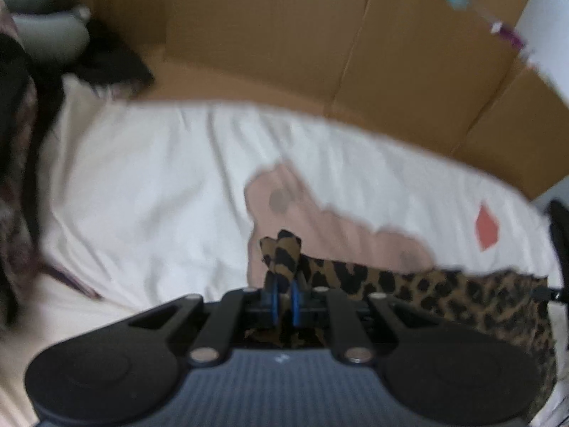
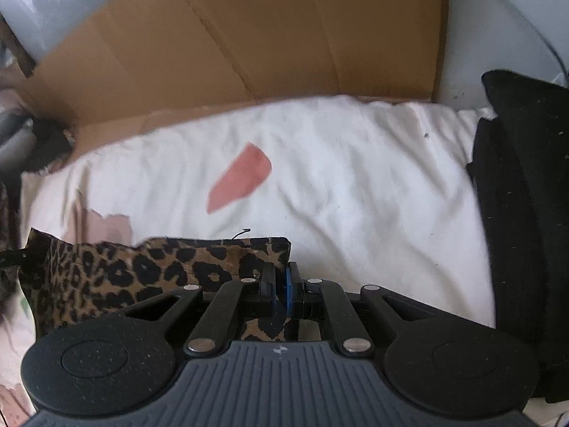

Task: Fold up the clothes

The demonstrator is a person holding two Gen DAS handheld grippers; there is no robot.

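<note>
The left hand-held gripper (image 1: 283, 293) has its jaws pressed together on a bunched corner of the leopard-print garment (image 1: 444, 295), a tuft of the cloth sticking up beyond the blue pads (image 1: 272, 295). The right hand-held gripper (image 2: 281, 284) pinches the opposite corner of the same garment (image 2: 142, 274), its jaws nearly closed on the thin edge. Between the two, the garment stretches out sideways, low over a white sheet (image 1: 142, 195) at the near side of the scene.

Just beyond the garment, on the sheet, lies a pale pink piece of cloth (image 1: 302, 213), partly covered by the leopard print. Farther right on the sheet is a small red patch (image 2: 242, 178). Brown cardboard (image 1: 284, 35) stands along the far edge of the sheet. A black cloth (image 2: 515, 195) lies at the right edge, and dark fabric (image 1: 106, 60) sits at the far left.
</note>
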